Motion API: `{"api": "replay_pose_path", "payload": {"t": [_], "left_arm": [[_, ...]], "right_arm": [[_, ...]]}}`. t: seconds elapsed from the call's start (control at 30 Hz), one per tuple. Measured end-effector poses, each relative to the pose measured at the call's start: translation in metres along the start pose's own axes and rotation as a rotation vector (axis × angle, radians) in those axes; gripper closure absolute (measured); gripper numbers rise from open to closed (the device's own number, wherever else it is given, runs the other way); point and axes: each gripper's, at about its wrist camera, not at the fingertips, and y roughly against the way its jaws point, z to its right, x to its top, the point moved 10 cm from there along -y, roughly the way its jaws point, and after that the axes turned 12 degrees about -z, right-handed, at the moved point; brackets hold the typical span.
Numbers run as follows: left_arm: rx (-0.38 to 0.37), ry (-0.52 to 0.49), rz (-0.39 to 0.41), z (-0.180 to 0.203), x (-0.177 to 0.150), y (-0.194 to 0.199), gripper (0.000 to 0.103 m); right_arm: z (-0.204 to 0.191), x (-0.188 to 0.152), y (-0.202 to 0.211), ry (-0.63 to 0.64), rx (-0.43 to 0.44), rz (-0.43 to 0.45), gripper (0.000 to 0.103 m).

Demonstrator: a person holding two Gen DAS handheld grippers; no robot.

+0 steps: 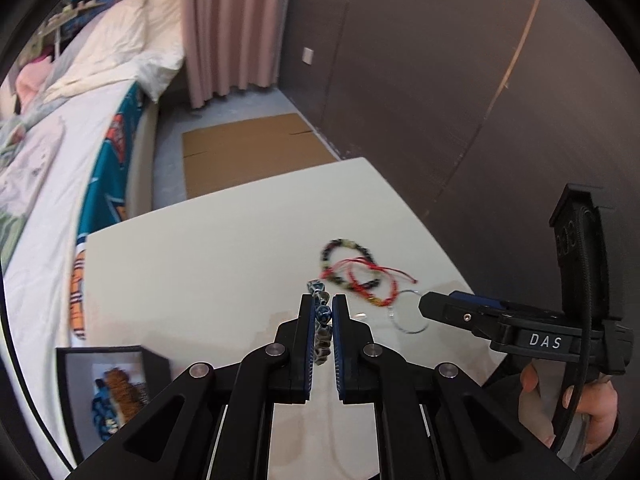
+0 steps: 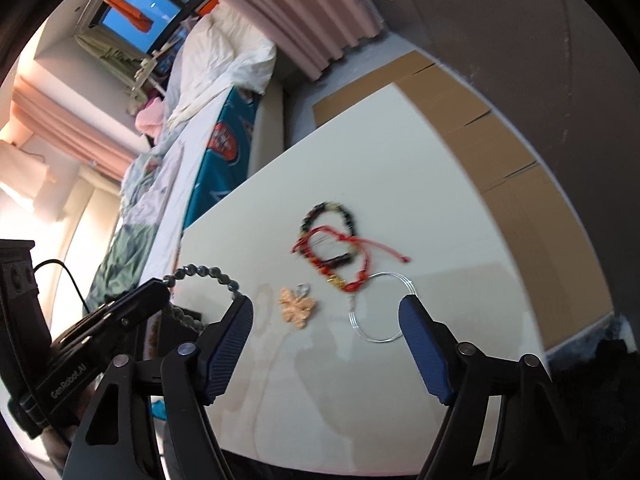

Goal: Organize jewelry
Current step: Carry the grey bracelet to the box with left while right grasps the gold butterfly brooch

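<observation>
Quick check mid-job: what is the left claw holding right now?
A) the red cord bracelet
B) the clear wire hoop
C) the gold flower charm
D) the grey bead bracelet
D: the left claw is shut on the grey bead bracelet, lifted off the table, while the other three pieces lie on it.

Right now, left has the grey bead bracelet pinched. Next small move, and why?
Probably carry it left to the black tray and let go: the left gripper is shut on the bead bracelet, lifted off the table, and the tray already holds other pieces.
</observation>
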Motion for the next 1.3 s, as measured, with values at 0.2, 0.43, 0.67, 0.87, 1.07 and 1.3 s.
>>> {"api": "replay_pose_path", "payload": {"t": [0.2,0.43,0.67,0.87,1.07,1.3], "left_arm": [[0.009,0.043,0.027,-0.027,-0.007,0.018,0.095],[0.016,0.079,0.065,-0.053,-0.016,0.043,0.095],[0.017,0.113,0.089,-0.079,-0.026,0.063,0.095],[0.019,0.139,0.113,-0.099,-0.032,0.078,0.095],[0.024,0.172,0.115,-0.119,-0.044,0.086,0.095],[0.015,0.248,0.06,-0.14,-0.062,0.073,0.094]], "right_arm": [[-0.018,-0.003,-0.026,0.019,0.002,-0.053,0.034],[-0.03,-0.007,-0.058,0.046,-0.092,-0.11,0.035],[-0.037,-0.005,-0.08,0.106,-0.266,-0.116,0.036],[-0.049,-0.006,-0.091,0.212,-0.452,-0.106,0.042],[-0.052,-0.005,-0.091,0.256,-0.518,-0.092,0.063],[-0.065,-0.007,-0.078,0.223,-0.414,-0.082,0.063]]}}
